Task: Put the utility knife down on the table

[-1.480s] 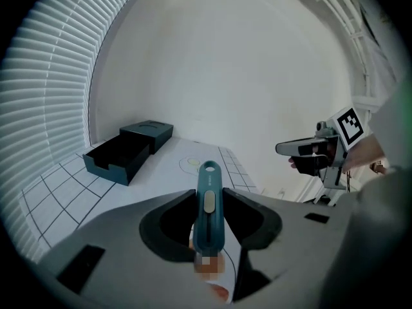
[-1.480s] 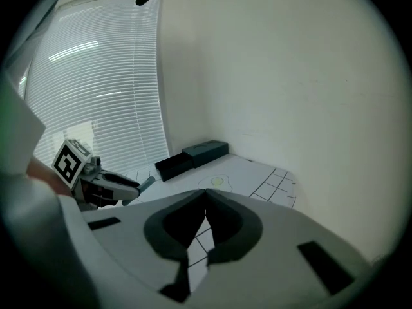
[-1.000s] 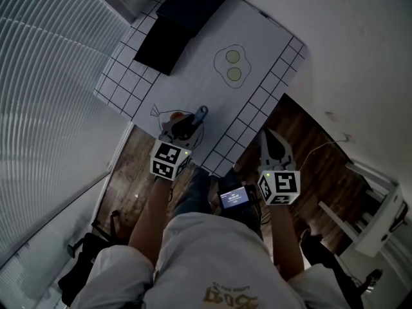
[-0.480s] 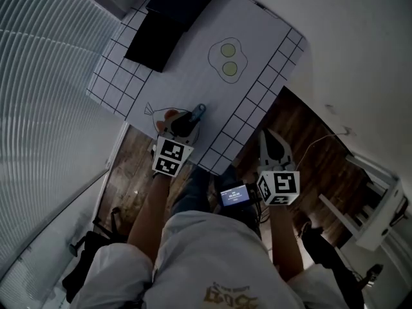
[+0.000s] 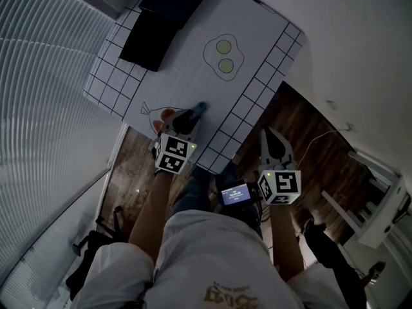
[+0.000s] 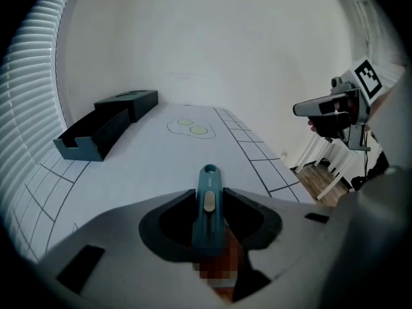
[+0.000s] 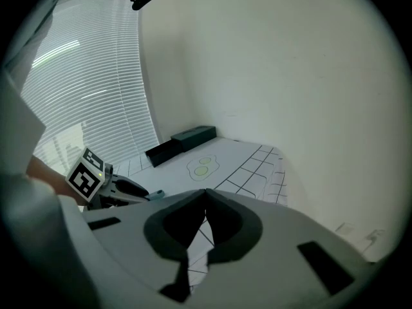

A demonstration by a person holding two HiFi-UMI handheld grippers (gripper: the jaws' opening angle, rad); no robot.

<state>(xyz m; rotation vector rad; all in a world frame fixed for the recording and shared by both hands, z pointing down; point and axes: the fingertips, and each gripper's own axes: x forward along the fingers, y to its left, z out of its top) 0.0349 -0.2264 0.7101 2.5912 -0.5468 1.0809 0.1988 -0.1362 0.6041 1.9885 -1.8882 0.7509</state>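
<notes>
Item: utility knife [image 6: 207,206], teal, slim, with a pale slider [image 6: 208,201] on its upper face and a round hole at the far end. Location: clamped in the left claw [image 6: 207,198], which is narrowed onto the two flat sides of the handle. The free end pokes out past the tips and aims toward the egg drawing [image 6: 190,128]. Position: over the near margin of the white worktop [image 5: 193,76], on the person's side of the egg drawing and well apart from it. Whether the knife touches the sheet cannot be told. Right claw [image 7: 206,193]: jaws drawn together with nothing between them, held off the worktop over the wooden floor [image 5: 309,153], also on the person's side of the egg drawing. Other stock: black box [image 5: 161,24], lying open on the worktop beyond the egg drawing, toward the blinds [image 5: 45,76]. Handling, by estimate: light, stiff and hard-shelled, with smooth plastic that is likely to slip under a loose pinch. It should not deform, and it should lie flat and steady once released. Best hold: mid-handle across the flat sides, as it is now, clear of the slider so that the blade is not pushed out. Which end carries the blade is not visible. Task status: knife not yet set down.
</notes>
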